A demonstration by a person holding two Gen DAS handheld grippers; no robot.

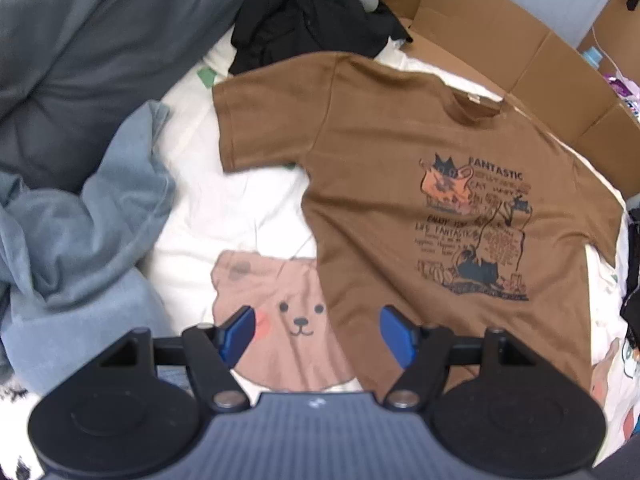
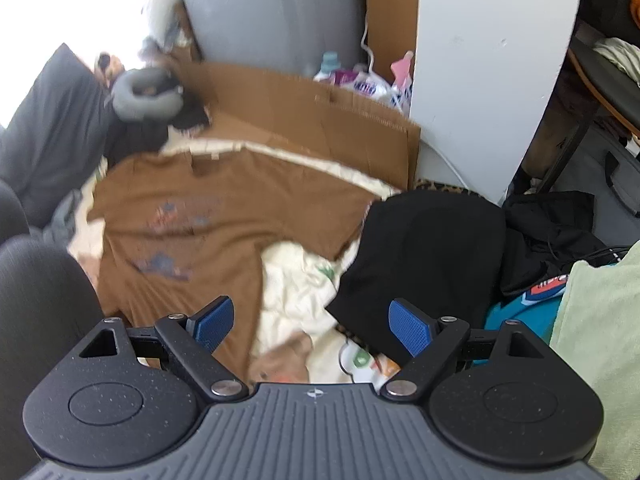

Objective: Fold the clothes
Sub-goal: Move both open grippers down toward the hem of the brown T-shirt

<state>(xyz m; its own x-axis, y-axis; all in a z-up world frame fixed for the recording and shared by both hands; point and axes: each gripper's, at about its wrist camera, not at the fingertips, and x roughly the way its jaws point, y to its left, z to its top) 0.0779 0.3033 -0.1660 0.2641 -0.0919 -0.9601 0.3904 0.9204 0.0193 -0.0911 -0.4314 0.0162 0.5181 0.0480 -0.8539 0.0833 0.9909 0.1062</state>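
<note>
A brown T-shirt [image 1: 400,184] with a dark cat print lies spread flat, front up, on a white sheet with a bear picture [image 1: 288,320]. It also shows in the right wrist view [image 2: 208,216], blurred. My left gripper [image 1: 316,330] is open and empty, hovering over the shirt's lower left hem and the bear picture. My right gripper [image 2: 310,324] is open and empty, above the sheet just right of the shirt's hem, near a black garment [image 2: 424,248].
A blue-grey fleece [image 1: 80,248] and a grey duvet [image 1: 88,52] lie left. Black clothes [image 1: 308,28] sit beyond the shirt. A cardboard sheet [image 1: 520,52] stands behind. Teal and pale green clothes [image 2: 592,320] lie at the right. A white panel [image 2: 488,80] stands behind.
</note>
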